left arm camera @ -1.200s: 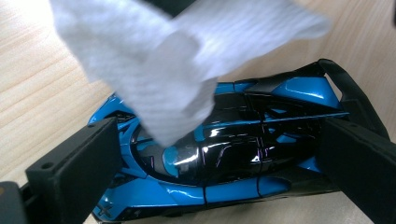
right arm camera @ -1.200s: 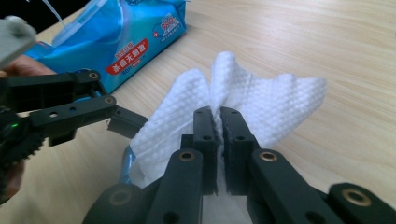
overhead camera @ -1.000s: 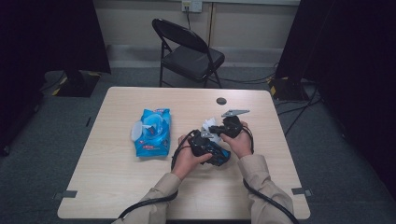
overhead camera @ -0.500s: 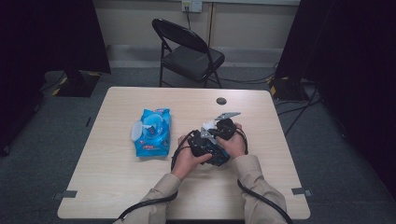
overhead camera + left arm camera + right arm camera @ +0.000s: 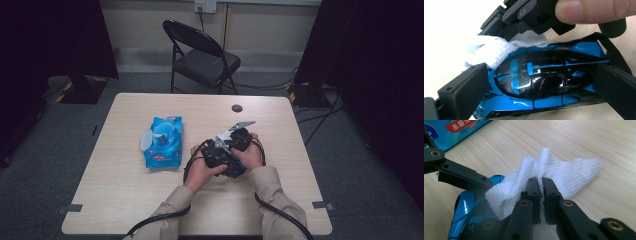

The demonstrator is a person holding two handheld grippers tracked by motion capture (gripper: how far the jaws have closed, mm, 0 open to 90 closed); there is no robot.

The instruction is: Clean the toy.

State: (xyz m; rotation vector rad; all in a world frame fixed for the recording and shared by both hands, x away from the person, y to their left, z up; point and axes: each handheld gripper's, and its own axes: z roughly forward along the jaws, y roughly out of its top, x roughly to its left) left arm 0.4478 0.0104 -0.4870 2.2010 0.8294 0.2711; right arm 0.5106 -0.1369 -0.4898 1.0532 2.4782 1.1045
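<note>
A glossy blue and black toy car [image 5: 541, 82] lies lengthwise between the jaws of my left gripper [image 5: 539, 85], which is shut on its two ends. My right gripper [image 5: 539, 182] is shut on a crumpled white wipe [image 5: 574, 172]. The wipe [image 5: 489, 50] rests against one end of the car. In the high view both hands hold the grippers close together over the car [image 5: 231, 165], right of the table's middle. The left gripper [image 5: 215, 152] is on the left there and the right gripper [image 5: 239, 140] just beyond it.
A blue pack of wipes [image 5: 162, 142] with its lid flipped open lies left of the hands. A small black disc [image 5: 237, 108] sits near the table's [image 5: 125, 200] far edge. A folding chair [image 5: 205, 57] stands behind the table. Cables trail off the near edge.
My right gripper has moved a little left and down with the wipe, closing in on the car. The left gripper and the car have stayed in place.
</note>
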